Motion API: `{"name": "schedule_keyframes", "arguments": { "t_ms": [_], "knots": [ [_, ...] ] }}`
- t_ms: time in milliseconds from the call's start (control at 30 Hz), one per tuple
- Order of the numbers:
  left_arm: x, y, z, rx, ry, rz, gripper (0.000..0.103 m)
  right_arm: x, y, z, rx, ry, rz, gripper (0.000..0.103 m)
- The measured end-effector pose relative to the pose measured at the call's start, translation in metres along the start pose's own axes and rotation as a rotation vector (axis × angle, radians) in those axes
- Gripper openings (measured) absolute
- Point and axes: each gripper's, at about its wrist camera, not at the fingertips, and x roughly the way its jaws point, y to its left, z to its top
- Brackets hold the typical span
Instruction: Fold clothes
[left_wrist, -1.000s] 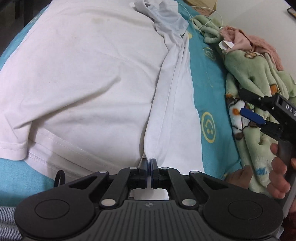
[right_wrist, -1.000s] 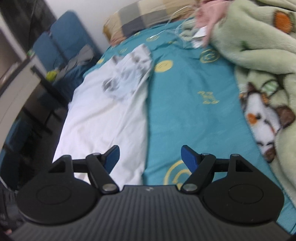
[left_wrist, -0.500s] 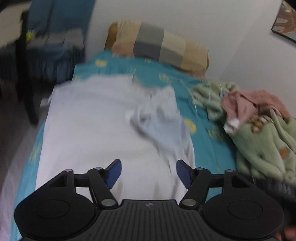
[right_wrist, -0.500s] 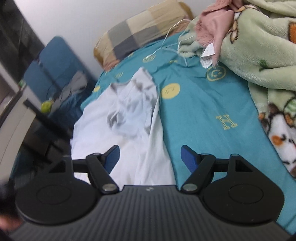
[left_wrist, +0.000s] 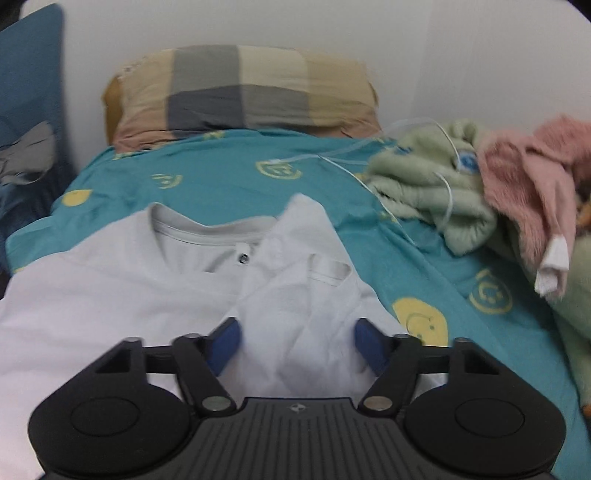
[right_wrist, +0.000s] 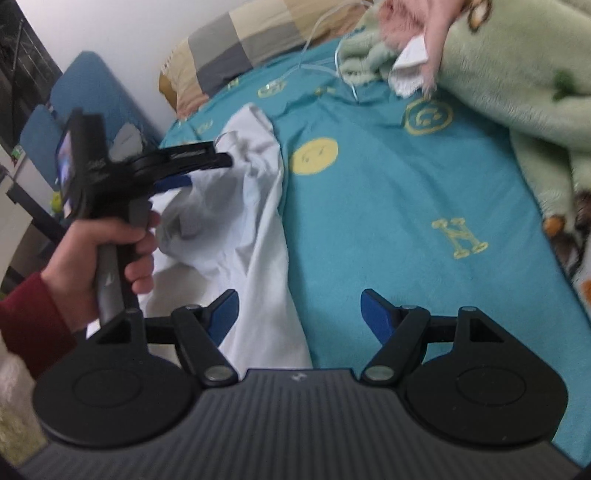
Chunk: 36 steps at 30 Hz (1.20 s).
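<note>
Left claw (left_wrist: 297, 341): a second ago pinched on the shirt's side edge; it let go, and its jaws have just been narrowing again, apart, nothing gripped, shirt cloth lying beyond the gap.
Right claw (right_wrist: 299, 314): wide apart, empty, over the shirt's edge and the bed (right_wrist: 388, 192).
Shirt (left_wrist: 110, 280): white, flat on the bed, collar at 12 o'clock; right side now folded inward.
Blanket (left_wrist: 424, 184): heaped at 2 o'clock, well apart.
Meaning: one side fold looks laid; the other side likely remains.

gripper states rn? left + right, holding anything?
Left gripper: open, jaws just closing partway, white T-shirt below, not pinched.
Right gripper: open, holding nothing.
</note>
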Motion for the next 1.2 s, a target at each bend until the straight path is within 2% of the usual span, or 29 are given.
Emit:
{"name": "schedule_keyframes", "arguments": {
  "t_ms": [33,67,133,267,333,400,467,633,700,767,833,867,933,1033,1200],
  "knots": [
    [-0.002,0.002,-0.004,-0.002,0.008,-0.001,0.008,0.001,-0.001,0.000,0.007,0.006,-0.003,0.074],
    [-0.004,0.003,-0.004,-0.017,0.004,0.008,0.007,0.000,-0.003,-0.001,0.017,0.010,-0.004,0.074],
    [-0.026,0.014,-0.001,-0.079,-0.058,-0.014,0.005,-0.003,-0.006,-0.001,0.031,0.005,-0.004,0.074],
    [-0.080,0.053,0.016,-0.317,-0.172,-0.072,0.004,-0.010,-0.005,-0.003,0.030,-0.006,-0.006,0.074],
    [-0.098,0.074,0.024,-0.386,-0.217,-0.055,0.004,-0.013,-0.004,-0.004,0.027,-0.001,0.006,0.074],
    [-0.107,0.094,0.028,-0.451,-0.231,-0.001,0.004,-0.014,-0.001,-0.006,0.014,0.001,0.009,0.074],
    [-0.107,0.111,0.029,-0.507,-0.209,0.093,0.004,-0.015,0.001,-0.006,0.002,0.006,0.011,0.074],
    [-0.075,0.147,0.014,-0.546,-0.105,0.321,0.004,-0.011,0.004,-0.007,-0.014,0.029,0.013,0.074],
    [-0.059,0.164,0.001,-0.603,-0.053,0.352,0.004,-0.009,0.005,-0.007,-0.020,0.037,0.015,0.074],
    [-0.048,0.174,-0.012,-0.648,-0.024,0.337,0.006,-0.006,0.005,-0.008,-0.026,0.045,0.017,0.074],
    [-0.047,0.178,-0.020,-0.654,-0.010,0.318,0.019,0.000,0.006,-0.008,-0.038,0.057,0.013,0.074],
    [-0.049,0.178,-0.023,-0.644,-0.003,0.308,0.021,0.002,0.007,-0.008,-0.041,0.062,0.015,0.074],
    [-0.058,0.175,-0.027,-0.620,0.006,0.285,0.033,0.006,0.008,-0.007,-0.043,0.072,0.024,0.074],
    [-0.098,0.158,-0.036,-0.566,-0.006,0.230,0.045,0.005,0.012,-0.006,-0.064,0.056,0.036,0.074],
    [-0.188,0.122,-0.069,-0.499,-0.021,0.163,0.058,-0.006,0.017,-0.007,-0.090,0.030,0.058,0.074]
  ]
}}
